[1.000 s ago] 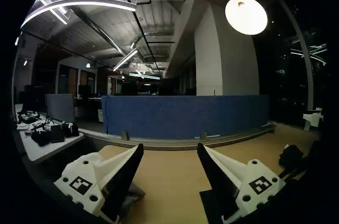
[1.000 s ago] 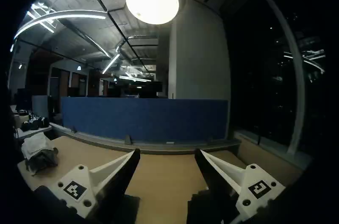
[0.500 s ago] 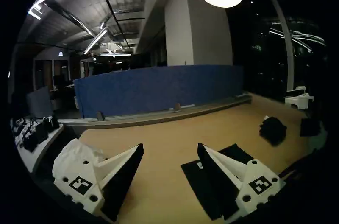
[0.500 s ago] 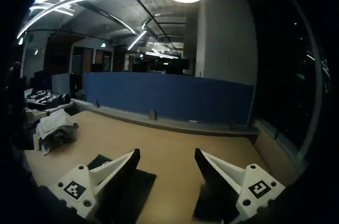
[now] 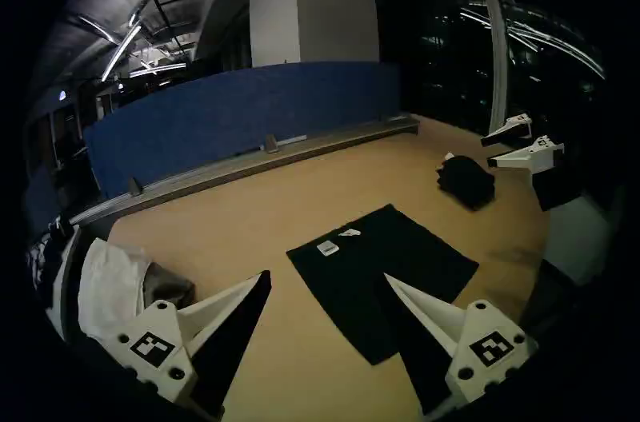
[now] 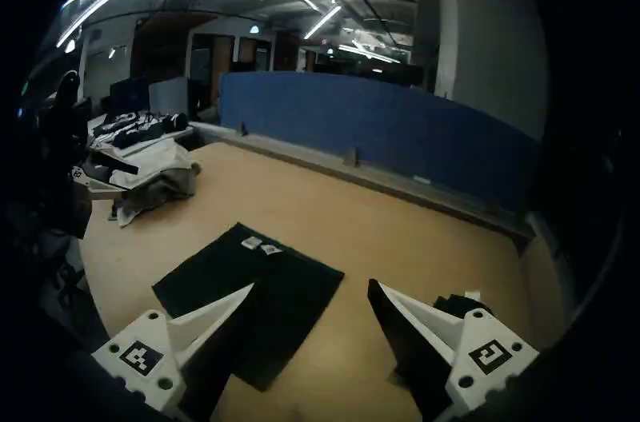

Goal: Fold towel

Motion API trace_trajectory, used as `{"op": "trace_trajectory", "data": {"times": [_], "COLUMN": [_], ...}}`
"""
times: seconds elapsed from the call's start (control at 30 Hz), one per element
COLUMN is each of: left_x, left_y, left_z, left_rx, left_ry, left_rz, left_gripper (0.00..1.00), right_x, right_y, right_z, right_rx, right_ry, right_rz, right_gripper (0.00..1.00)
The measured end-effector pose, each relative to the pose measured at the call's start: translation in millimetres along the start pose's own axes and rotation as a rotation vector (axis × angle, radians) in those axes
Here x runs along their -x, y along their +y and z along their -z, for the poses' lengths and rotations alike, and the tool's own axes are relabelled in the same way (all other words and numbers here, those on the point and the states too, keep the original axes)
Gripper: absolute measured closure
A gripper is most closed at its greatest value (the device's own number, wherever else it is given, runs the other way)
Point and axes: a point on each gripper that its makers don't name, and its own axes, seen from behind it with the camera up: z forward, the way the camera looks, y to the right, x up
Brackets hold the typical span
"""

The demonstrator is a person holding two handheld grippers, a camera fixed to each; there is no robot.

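At the far left of the left gripper view, a crumpled white cloth heap (image 5: 108, 294) is lying near the edge of the light wooden counter (image 5: 264, 198). The left tongs (image 5: 327, 276) are hanging above the counter, spread wide and gripping nothing (the black rectangular towel (image 5: 376, 250) is showing through the gap between them). That towel is lying flat and unfolded in the middle of the counter, with two small pale tags near its far edge. Farther right, a dark folded fabric pile (image 5: 466, 181) is sitting apart from the towel, and the right tongs (image 5: 490, 150) are hovering just beyond it. In the right gripper view, the white heap is resting at the counter's left end, the towel is lying left of centre, and the right tongs are released and empty, their right finger partly covering the dark pile. A long blue fabric partition (image 6: 384, 122) is running along the counter's far side.
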Motion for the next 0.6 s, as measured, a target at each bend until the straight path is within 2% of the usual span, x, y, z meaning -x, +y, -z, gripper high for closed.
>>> {"op": "trace_trajectory", "data": {"times": [0.27, 0.6], "left_x": [20.9, 40.6], "left_y": [18.0, 31.4], "left_z": [-1.6, -6.0], "left_rx": [0.070, 0.093], "left_ry": [-0.063, -0.084], "left_rz": [-0.011, -0.013], "left_gripper": [0.06, 0.06], "right_x": [20.9, 40.8], "right_y": [-19.6, -31.8], "right_z": [3.1, -0.6], "right_rx": [-0.066, -0.082], "right_ry": [-0.068, -0.097], "right_rz": [0.023, 0.026], "right_gripper": [0.00, 0.00]}}
